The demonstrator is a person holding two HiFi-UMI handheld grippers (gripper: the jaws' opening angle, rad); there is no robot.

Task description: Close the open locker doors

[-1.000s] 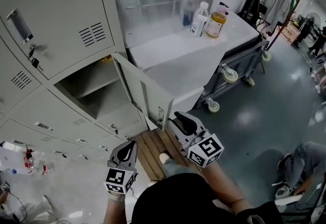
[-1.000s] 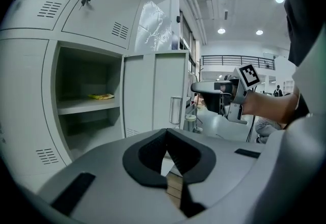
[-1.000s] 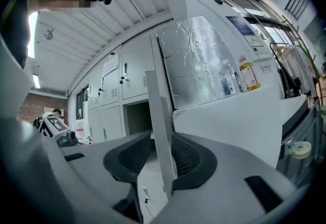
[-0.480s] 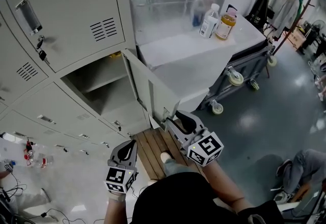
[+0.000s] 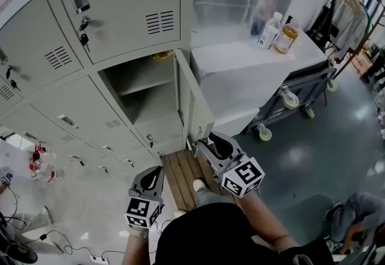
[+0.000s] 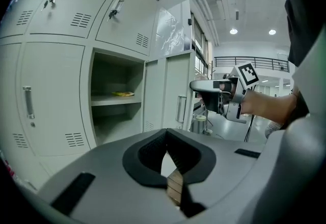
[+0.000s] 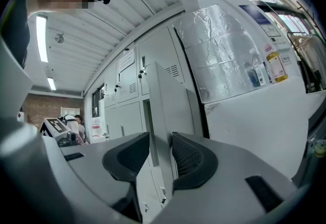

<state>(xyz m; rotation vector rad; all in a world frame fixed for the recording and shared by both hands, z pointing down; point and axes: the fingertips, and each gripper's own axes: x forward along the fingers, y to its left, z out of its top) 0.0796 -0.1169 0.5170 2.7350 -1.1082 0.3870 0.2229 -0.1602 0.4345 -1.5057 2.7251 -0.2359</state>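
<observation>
Straddles the edge of the open door point(image 5: 194, 107) beside its locker point(image 5: 147, 104) with right gripper point(image 5: 203, 147) jaws apart, just opened wider, and holds left gripper point(image 5: 151, 174) jaws together, empty, beside the slats point(image 5: 180, 178).

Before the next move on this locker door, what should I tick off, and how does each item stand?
1. The locker door has its edge between the right gripper jaws: ok.
2. That gripper clamped on it: not ok; its jaws have just been opening and stand apart.
3. The left gripper shut, empty, away from the door: ok.
4. The compartment mouth unobstructed, yellow item well inside on the shelf: ok.
5. Door swings freely: cannot tell.
</observation>
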